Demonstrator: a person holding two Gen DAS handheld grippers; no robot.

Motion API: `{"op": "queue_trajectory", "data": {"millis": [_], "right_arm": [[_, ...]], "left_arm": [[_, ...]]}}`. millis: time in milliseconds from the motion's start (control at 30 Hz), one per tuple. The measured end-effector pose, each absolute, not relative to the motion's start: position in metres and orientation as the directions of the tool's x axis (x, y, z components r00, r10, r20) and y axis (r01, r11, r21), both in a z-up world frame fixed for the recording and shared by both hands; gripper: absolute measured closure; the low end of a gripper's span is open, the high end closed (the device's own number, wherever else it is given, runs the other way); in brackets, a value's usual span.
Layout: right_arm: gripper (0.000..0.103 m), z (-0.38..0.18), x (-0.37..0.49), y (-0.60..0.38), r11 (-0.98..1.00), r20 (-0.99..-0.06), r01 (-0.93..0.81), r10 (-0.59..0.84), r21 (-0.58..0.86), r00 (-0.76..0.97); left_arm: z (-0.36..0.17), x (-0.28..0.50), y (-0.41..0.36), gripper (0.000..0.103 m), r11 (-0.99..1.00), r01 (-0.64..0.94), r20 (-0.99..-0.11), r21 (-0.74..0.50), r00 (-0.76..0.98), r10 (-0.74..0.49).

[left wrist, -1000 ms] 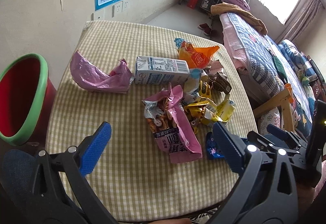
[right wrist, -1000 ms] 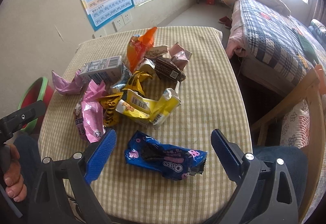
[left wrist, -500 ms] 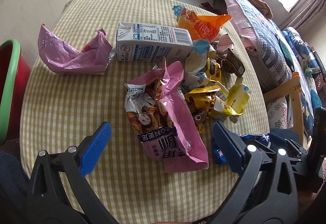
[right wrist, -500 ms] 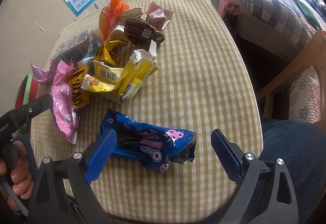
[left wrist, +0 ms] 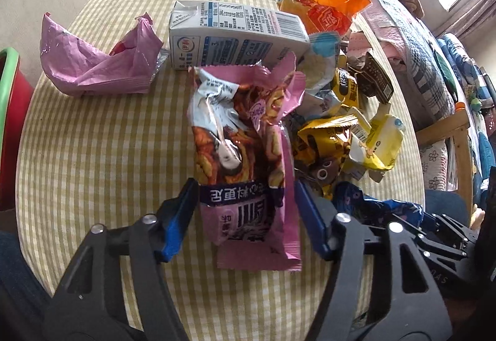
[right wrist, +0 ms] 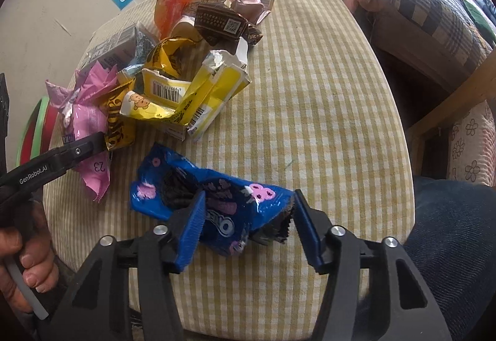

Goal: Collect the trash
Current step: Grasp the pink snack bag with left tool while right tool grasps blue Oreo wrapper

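Off the surface's left edge, red bin with green rim. Near the left edge, crumpled pink bag, lying apart from the pile. Just right of it, toward the far edge, white and blue milk carton on its side. In front of the carton, reaching to the near edge, pink snack wrapper, its near end between the blue pads of the left tongs; jaws closing, pads at the wrapper's sides, firm pressing not certain. Right of the wrapper, heap of yellow wrappers, a brown packet and an orange bag toward the far right corner. Checked yellow cloth over the surface.

From the right wrist view: at the left border, a hand gripping the left tool's handle. Near the near edge, blue cookie wrapper, crumpled, between the pads of the right tongs; jaws closing, left pad against the wrapper, right pad at its torn end. Behind it, torn yellow box. Right half of the surface bare. Beyond the right edge, bed with checked blanket.
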State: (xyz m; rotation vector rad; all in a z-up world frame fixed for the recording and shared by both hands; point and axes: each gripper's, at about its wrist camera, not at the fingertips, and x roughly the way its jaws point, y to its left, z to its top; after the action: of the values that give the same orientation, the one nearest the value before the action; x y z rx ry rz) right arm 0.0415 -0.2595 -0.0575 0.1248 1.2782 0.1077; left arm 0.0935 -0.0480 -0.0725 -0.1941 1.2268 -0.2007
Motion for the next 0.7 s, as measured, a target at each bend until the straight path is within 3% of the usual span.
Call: {"op": "queue_trajectory", "data": {"millis": [33, 100, 233, 533, 700], "right_arm": [[0.059, -0.058, 0.041, -0.258, 0.988, -0.948, -0.015, 0.151, 0.153, 0.28], [0.067, -0.058, 0.04, -0.257, 0.987, -0.947, -0.023, 0.157, 0.157, 0.28], [0.079, -0.053, 0.037, -0.256, 0.986, -0.941, -0.039, 0.168, 0.164, 0.295], [0.091, -0.039, 0.034, -0.252, 0.978, -0.918, -0.05, 0.208, 0.204, 0.338], [0.093, -0.028, 0.033, -0.248, 0.977, -0.908, -0.052, 0.21, 0.205, 0.363]], "left_arm": [[-0.073, 0.095, -0.049, 0.06, 0.965, 0.046, -0.911, -0.257, 0.321, -0.258], [-0.073, 0.094, -0.047, 0.067, 0.964, 0.041, -0.91, -0.263, 0.322, -0.262], [-0.069, 0.093, -0.042, 0.073, 0.96, 0.034, -0.902, -0.279, 0.333, -0.274], [-0.049, 0.082, -0.03, 0.074, 0.959, 0.034, -0.888, -0.281, 0.369, -0.273], [-0.037, 0.076, -0.024, 0.074, 0.958, 0.026, -0.878, -0.284, 0.395, -0.271]]}}
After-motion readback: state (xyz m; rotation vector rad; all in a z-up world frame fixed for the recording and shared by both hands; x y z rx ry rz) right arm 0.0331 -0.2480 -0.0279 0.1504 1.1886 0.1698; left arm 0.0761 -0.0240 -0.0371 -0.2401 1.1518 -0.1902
